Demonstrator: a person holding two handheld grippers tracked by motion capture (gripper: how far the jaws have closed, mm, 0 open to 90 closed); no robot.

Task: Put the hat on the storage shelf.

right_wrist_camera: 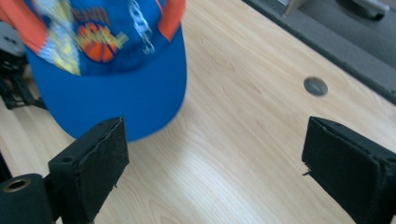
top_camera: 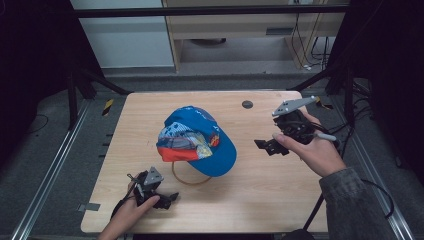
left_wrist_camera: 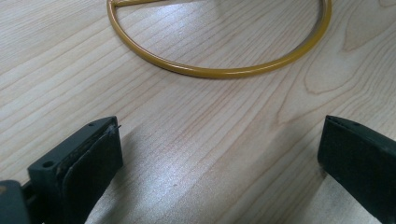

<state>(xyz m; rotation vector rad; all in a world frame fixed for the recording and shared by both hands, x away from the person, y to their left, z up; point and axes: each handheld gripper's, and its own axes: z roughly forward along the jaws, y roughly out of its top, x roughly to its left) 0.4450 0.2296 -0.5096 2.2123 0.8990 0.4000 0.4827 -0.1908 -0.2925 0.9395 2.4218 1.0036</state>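
1. Two hand-held grippers are flanking a child's cap on a light wooden table (top_camera: pixel 280 200), which is bearing everything in the scene and leaving bare boards on every side.

2. Sitting near the table's middle, the blue baseball cap (top_camera: pixel 197 140) is perching on a stand rather than lying flat, its crown raised and its brim (right_wrist_camera: pixel 116 100) angling down toward the person's right side. Orange panels and a basketball print are showing on the crown, which is likely why it is being displayed upright.

3. Peeking out beneath the cap, a yellow wire ring (left_wrist_camera: pixel 219 71) is resting flat on the wood as the stand's base, apparently keeping the cap steady.

4. Hovering just beside the brim, the right gripper (top_camera: pixel 270 145) is pointing at the cap with its jaws spread wide and nothing between them, seemingly lining up for a pinch on the brim's edge.

5. Resting low at the table's near edge, the left gripper (top_camera: pixel 167 199) is facing the ring with its jaws likewise parted and empty, close to the base yet apart from it, possibly waiting to brace the stand.

6. Lying well apart near the far edge, a small grey disc (top_camera: pixel 247 104) is sitting flush in the tabletop.
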